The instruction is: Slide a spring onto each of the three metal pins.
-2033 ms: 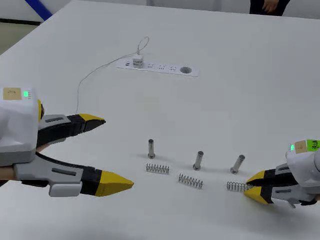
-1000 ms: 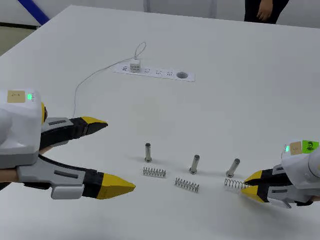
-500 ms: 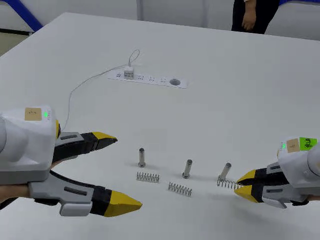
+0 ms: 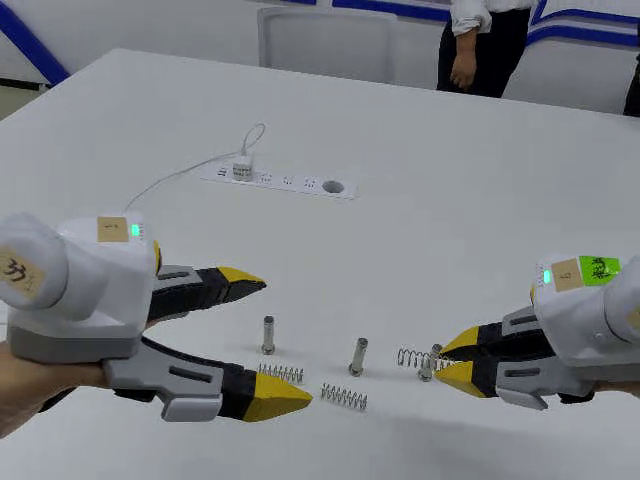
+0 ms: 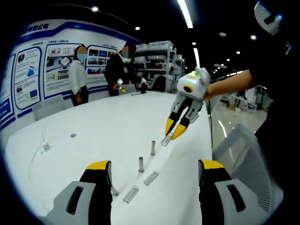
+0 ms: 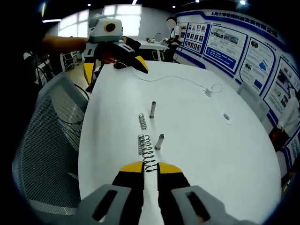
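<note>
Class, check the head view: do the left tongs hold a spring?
No, the left tongs gape open with nothing gripped, while the right tongs pinch a spring.

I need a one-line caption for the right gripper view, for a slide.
Right gripper shut on a spring, held near an upright metal pin on the white table.

One coil spring point(image 4: 410, 357) sticks out level from the tips of the right gripper point(image 4: 452, 362), just beside the nearest pin point(image 4: 428, 368). Two pins point(image 4: 358, 356) stand upright farther ahead, with two springs point(image 4: 343, 397) lying flat beside them.
</note>
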### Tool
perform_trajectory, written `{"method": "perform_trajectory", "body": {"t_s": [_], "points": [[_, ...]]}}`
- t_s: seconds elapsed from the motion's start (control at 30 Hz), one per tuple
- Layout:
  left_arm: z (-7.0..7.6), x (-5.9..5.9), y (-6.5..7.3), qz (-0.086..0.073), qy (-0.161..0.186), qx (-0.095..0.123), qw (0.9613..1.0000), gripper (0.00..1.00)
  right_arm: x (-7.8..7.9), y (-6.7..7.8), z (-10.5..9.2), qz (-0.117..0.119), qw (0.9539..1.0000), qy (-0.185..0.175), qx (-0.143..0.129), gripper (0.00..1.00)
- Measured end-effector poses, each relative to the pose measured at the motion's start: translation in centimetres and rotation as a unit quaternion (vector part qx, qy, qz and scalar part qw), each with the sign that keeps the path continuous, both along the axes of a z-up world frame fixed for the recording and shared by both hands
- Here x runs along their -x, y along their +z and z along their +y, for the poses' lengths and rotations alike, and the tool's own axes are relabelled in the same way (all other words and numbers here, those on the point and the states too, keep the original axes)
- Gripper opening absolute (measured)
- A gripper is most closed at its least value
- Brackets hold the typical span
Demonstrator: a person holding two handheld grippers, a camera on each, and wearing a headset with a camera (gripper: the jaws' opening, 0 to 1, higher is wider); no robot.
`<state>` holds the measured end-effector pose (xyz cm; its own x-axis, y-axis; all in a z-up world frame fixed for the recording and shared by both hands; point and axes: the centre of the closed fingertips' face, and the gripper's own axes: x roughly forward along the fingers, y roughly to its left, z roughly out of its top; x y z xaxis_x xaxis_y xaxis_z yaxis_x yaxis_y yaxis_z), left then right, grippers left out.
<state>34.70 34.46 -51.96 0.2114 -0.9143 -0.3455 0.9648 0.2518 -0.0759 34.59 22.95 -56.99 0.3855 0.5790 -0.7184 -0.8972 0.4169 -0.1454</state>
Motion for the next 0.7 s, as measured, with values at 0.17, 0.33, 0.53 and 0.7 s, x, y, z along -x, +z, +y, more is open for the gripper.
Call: {"method": "perform_trajectory", "body": {"t_s": [0.17,0.33,0.53,0.7], "points": [[-1.2,0.8,-0.1,-0.009,-0.020,-0.001,0.9997,0.70,0.6,1.3,1.3,-0.012,0.9999,0.011,-0.003,0.10],[-1.8,1.2,-0.2,-0.024,-0.024,0.001,0.9994,0.61,1.5,2.5,2.8,-0.020,0.9994,0.026,-0.008,0.10],[-2.6,2.0,-0.4,-0.028,-0.038,-0.004,0.9989,0.53,2.1,3.3,4.3,-0.024,0.9989,0.038,-0.013,0.10],[-3.4,2.3,-0.9,-0.037,-0.049,-0.016,0.9980,0.49,2.9,3.4,5.1,-0.022,0.9984,0.050,-0.014,0.10]]}}
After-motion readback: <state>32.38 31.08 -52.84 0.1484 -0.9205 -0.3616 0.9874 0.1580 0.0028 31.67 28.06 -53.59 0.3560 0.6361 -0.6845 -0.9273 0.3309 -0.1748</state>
